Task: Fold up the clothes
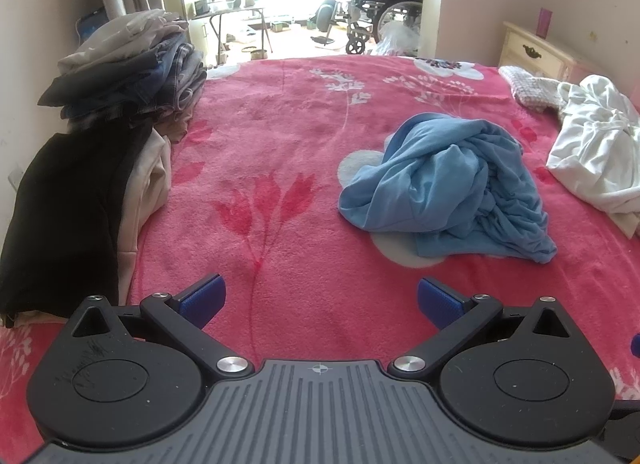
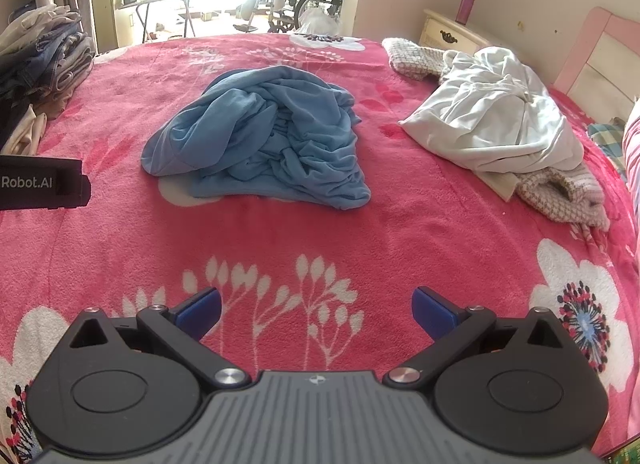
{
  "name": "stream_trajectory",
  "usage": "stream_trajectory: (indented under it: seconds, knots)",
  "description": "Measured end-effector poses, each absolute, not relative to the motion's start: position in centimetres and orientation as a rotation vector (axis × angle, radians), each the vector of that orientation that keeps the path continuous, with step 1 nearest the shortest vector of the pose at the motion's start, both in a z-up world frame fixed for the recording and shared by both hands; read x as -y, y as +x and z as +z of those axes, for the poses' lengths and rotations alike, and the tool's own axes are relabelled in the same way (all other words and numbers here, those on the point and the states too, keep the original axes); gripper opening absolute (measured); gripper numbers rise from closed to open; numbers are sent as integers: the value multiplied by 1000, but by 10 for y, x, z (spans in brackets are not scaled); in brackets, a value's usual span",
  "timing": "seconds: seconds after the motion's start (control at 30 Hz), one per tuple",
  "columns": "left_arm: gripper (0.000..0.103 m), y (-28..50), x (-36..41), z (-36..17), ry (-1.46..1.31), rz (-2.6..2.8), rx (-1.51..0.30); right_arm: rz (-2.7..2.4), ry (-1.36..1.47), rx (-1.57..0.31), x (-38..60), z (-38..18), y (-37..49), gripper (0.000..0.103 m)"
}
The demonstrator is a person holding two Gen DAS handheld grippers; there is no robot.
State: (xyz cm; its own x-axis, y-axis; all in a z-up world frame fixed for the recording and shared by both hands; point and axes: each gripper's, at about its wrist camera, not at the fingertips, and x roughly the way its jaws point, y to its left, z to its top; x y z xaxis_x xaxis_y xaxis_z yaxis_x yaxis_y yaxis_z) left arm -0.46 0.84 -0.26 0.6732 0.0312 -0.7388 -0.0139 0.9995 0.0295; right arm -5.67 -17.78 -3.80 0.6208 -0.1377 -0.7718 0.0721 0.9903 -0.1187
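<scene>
Pink floral bedspread (image 2: 280,232), filling most of both views, with bare room in the lower centre for spreading a garment. Crumpled blue garment (image 2: 264,136), centre of the right wrist view, lies apart from both grippers; its twisted folds hide hems, so a pinch may take several layers. Folded clothes stack (image 1: 132,64), upper left, could topple if brushed. White garment (image 2: 496,120), upper right, crowds that side. Left gripper (image 1: 320,300) and right gripper (image 2: 316,308): fingers spread wide, holding nothing.
</scene>
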Motion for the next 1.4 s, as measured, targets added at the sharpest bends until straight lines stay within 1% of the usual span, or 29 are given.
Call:
stream_trajectory:
  seconds: [0.67, 0.8, 1.03, 1.23, 1.37, 1.4]
  knots:
    - [103, -2, -9, -4, 20, 17, -822, -133, -73, -886, 180, -41, -57, 103]
    - [103, 7, -6, -3, 13, -9, -799, -139, -55, -838, 192, -38, -50, 103]
    - [103, 36, 3, -6, 63, -99, -699, -62, -87, -691, 218, -19, -15, 103]
    - [103, 74, 12, -13, 137, -163, -642, 50, -74, -670, 235, -15, 32, 103]
    - [103, 93, 13, -22, 112, -257, -650, 105, 4, -676, 245, -10, 77, 103]
    - [99, 96, 14, -24, 113, -266, -641, 123, 35, -678, 248, -9, 88, 103]
